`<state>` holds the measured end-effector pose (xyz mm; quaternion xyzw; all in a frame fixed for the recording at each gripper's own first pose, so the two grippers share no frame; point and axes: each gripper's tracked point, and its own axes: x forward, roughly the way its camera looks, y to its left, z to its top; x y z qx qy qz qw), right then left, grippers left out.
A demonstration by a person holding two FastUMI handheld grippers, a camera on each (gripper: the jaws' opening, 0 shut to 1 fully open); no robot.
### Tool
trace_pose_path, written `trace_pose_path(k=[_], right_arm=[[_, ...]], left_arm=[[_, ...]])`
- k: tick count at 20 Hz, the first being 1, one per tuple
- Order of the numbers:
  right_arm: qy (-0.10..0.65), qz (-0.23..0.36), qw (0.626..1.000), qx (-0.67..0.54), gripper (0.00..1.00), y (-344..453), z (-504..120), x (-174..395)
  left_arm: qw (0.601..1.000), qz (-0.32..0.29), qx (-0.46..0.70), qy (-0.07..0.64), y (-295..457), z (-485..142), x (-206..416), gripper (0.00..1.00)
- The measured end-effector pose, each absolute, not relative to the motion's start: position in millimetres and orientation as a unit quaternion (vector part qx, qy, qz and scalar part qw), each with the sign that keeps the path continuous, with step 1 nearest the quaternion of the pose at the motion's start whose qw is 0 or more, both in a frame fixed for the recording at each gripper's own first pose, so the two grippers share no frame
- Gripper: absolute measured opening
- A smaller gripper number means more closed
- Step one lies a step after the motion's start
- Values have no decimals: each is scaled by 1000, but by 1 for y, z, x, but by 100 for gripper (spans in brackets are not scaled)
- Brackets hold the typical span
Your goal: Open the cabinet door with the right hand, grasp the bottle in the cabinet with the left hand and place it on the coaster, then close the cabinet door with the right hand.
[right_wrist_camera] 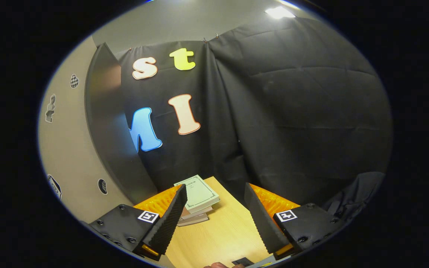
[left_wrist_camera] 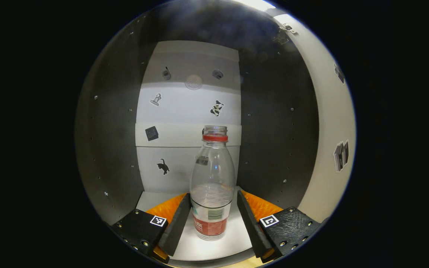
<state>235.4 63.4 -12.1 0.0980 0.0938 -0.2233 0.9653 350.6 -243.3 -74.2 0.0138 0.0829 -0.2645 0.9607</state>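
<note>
Inside cabinet (left_wrist_camera: 274,149), bottle (left_wrist_camera: 212,186) between spread left gripper (left_wrist_camera: 212,219) fingers, touching neither.

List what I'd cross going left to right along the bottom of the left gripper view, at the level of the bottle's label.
Dark left cabinet wall → left finger of the left gripper → bottle, standing upright between the open fingers → right finger → dark right cabinet wall → pale open cabinet door.
</note>
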Motion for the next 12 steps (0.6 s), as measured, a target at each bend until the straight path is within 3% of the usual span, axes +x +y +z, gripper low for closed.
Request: trace_pose_path(k=[10, 11, 12], right_arm=[[99, -232, 964, 89, 98, 62, -15, 239], [99, -232, 964, 89, 98, 62, -14, 238], [98, -233, 963, 89, 98, 63, -14, 238]], left_arm=[[956, -274, -14, 101, -245, -83, 356, 72], [956, -274, -15, 101, -246, -84, 358, 65], [956, -275, -15, 102, -246, -84, 358, 65]])
